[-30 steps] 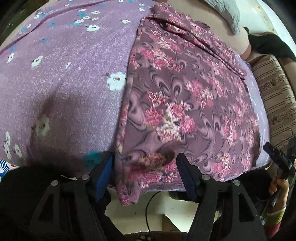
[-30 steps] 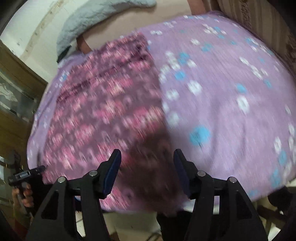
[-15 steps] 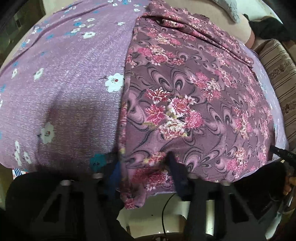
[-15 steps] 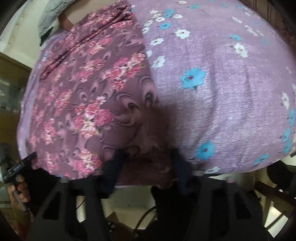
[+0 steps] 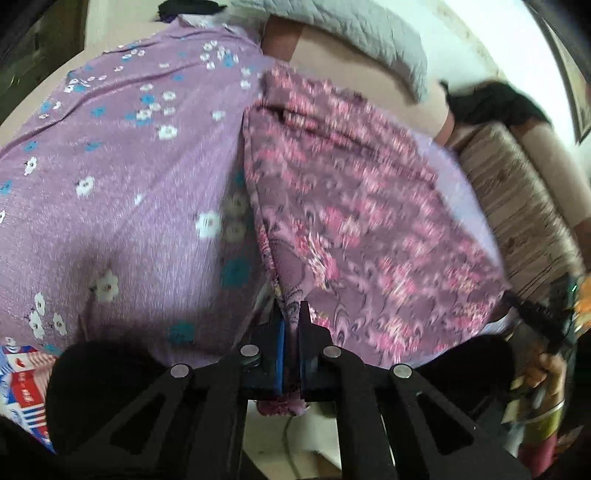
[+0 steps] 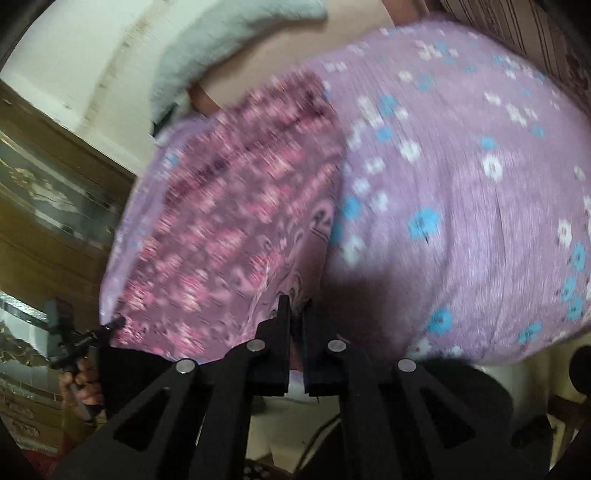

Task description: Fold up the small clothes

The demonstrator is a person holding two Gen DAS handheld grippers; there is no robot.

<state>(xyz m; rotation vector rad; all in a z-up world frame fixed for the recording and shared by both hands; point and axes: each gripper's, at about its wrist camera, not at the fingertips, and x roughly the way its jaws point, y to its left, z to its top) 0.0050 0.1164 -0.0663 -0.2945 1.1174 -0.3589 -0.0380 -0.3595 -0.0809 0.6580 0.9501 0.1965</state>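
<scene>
- Left gripper: jaws have just been closing and now pinch the near hem of the floral garment; a tuft of cloth hangs out below them.
- Right gripper: jaws likewise just closed, clamped on the garment's other near corner; the pinched cloth lies in shadow.
- Garment: spread on a lilac flowered bedsheet; motion blur smears its print and far edge.
- Grey quilted cloth: cut off at the frame's top.
</scene>
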